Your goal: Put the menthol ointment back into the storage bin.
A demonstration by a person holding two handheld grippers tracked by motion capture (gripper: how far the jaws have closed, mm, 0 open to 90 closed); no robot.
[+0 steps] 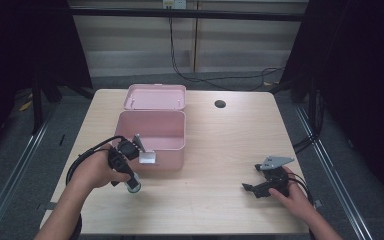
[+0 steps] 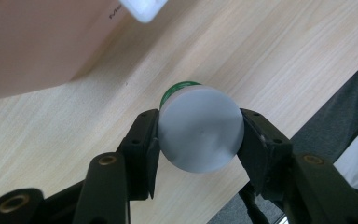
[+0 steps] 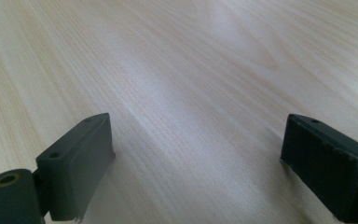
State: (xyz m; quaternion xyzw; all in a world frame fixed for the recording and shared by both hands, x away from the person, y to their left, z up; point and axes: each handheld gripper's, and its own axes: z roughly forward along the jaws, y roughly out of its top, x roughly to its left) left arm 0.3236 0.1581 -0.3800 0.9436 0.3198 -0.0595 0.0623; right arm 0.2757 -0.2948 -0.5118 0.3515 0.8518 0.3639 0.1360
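Observation:
My left gripper [image 1: 133,184] is shut on a small bottle [image 1: 134,186] with a white cap and green body, held just in front of the pink box [image 1: 152,131]. In the left gripper view both black pads press the sides of the white cap [image 2: 200,131], and the green body [image 2: 179,88] points down at the wooden table [image 2: 270,60]. My right gripper [image 1: 248,188] rests low at the front right of the table [image 1: 220,150], open. The right gripper view has its two pads wide apart over bare wood [image 3: 191,93], nothing between them.
The pink box stands open at the table's middle left, its lid [image 1: 155,96] lying flat behind it. A white clasp [image 1: 147,158] sits on the box's front wall. A dark round hole [image 1: 220,104] lies at the back right. Cables run along the floor behind.

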